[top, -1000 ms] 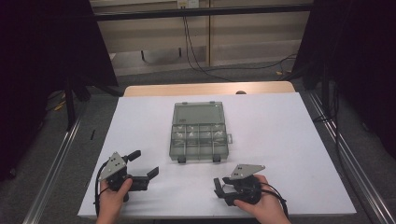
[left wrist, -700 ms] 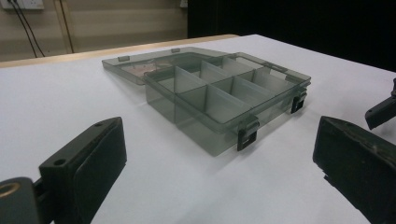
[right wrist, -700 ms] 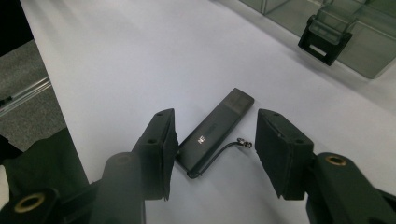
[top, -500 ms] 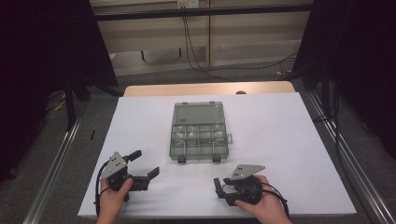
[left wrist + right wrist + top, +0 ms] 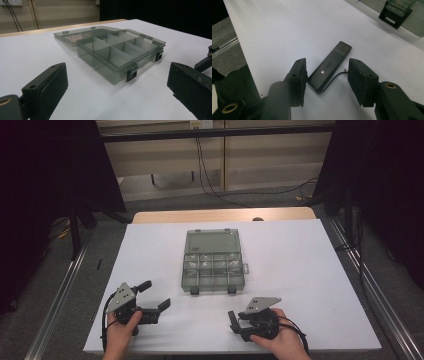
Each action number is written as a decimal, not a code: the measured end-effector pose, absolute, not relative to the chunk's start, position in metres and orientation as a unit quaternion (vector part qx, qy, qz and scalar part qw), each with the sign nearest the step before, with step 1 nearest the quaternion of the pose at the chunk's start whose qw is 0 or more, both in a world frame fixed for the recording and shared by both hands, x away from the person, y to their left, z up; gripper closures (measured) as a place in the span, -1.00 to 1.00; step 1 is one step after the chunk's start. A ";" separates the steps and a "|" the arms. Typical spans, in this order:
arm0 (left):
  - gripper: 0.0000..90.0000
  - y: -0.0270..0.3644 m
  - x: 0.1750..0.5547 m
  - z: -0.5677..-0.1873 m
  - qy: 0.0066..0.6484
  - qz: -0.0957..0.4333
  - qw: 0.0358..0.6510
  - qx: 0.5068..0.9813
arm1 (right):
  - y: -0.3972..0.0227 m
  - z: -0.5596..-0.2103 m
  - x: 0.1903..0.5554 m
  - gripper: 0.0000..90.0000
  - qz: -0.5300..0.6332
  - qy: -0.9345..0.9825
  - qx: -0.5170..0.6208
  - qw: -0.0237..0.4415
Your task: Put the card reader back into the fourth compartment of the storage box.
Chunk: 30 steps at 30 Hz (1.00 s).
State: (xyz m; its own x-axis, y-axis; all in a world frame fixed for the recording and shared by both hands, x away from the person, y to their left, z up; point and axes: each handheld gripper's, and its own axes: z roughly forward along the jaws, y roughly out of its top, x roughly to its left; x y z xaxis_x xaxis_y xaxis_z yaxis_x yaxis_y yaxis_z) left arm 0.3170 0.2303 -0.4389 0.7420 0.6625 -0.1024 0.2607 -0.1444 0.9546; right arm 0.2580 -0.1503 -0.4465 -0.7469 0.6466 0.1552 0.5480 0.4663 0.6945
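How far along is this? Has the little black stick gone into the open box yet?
Barely begun. Done: the box lies open, lid flat, its compartments apparently empty. In hand: the right gripper has its jaws either side of the black stick, which lies on the table, not clamped. The left gripper waits open. Left: gripping the stick, probably boxing it.

Compartment box [image 5: 213, 262]: translucent smoky grey, black latches. USB stick [image 5: 330, 66] near it: black, small white mark. Table [image 5: 310, 265]: white.
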 end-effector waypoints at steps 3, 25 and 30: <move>-0.92 0.230 0.317 -0.439 0.313 0.175 0.574 0.736 | -0.148 -0.448 0.258 0.10 0.378 0.856 0.346 0.064; -0.92 0.228 0.318 -0.440 0.310 0.171 0.574 0.738 | -0.140 -0.448 0.258 0.14 0.367 0.864 0.336 0.083; -0.92 0.228 0.317 -0.439 0.310 0.171 0.575 0.737 | -0.141 -0.448 0.261 0.41 0.359 0.869 0.328 0.095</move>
